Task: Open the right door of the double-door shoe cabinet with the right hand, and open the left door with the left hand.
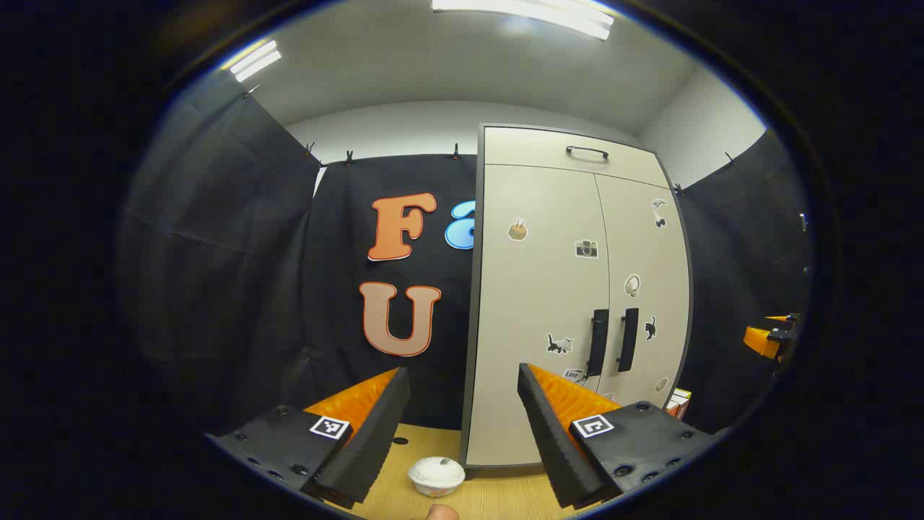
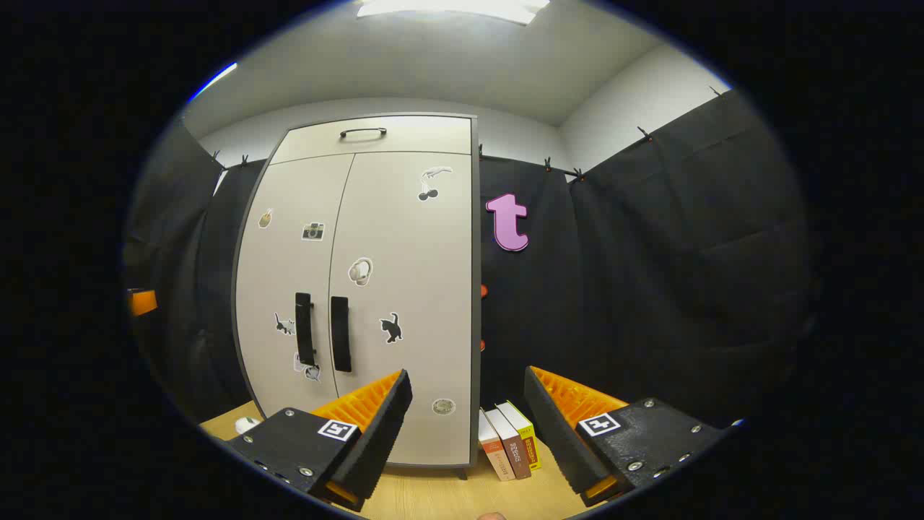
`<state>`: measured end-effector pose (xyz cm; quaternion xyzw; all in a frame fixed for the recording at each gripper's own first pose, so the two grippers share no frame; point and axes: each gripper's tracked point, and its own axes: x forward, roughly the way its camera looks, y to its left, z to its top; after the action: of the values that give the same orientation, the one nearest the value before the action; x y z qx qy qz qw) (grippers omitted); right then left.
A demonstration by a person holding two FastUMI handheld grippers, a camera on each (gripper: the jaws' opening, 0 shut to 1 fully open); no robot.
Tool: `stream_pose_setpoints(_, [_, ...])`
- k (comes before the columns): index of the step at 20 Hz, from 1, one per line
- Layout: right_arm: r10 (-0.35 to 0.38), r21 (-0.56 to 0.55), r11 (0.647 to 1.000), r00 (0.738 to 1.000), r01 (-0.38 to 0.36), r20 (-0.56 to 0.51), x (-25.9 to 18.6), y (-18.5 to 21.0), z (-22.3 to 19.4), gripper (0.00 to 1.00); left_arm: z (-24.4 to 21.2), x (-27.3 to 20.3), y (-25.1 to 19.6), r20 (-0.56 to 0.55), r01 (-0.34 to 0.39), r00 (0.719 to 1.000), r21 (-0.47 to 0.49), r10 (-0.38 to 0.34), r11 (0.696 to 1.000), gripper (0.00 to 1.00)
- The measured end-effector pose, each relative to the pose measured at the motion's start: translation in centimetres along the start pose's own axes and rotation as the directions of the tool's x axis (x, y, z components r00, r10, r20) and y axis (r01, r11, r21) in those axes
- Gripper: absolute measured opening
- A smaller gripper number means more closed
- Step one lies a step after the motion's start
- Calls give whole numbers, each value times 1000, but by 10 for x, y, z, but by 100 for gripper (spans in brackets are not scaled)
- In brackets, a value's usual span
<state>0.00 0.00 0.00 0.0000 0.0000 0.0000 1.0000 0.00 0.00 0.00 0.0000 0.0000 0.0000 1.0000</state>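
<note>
**Two doors shut, two tools waiting**

Both doors of the shoe cabinet (image 2: 361,289) are closed. It stands on the wooden surface (image 2: 433,498), well apart from both your tools.

Your right tool (image 2: 468,393) has its fingers spread wide, with nothing between them. In the right gripper view the cabinet sits at about 10 o'clock from that tool. The right door handle (image 2: 340,334) and the left door handle (image 2: 304,328) stand upright, just beside each other, where the doors meet. You will likely need to swing toward 10 o'clock to reach the right one.

Your left tool (image 1: 463,393) is spread wide too, and holds nothing. In the left gripper view the handles sit at about 1 o'clock. The left door handle (image 1: 598,342) is the nearer one to that tool.

A small white bowl (image 1: 437,475) sits on the surface just before the cabinet's left corner. Some books (image 2: 509,440) stand at its right side. Both sit close to where the doors swing, so open slowly.

Open fingers make sense now: each tool must slip around a thin handle.
</note>
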Motion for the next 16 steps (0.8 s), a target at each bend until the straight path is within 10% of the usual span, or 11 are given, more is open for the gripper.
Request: stream_pose_setpoints(16, [4, 13, 1000, 1000, -4, -8, -1, -1, -1, 95, 4, -2, 3, 6, -14, 1000, 18, 14, 1000, 96])
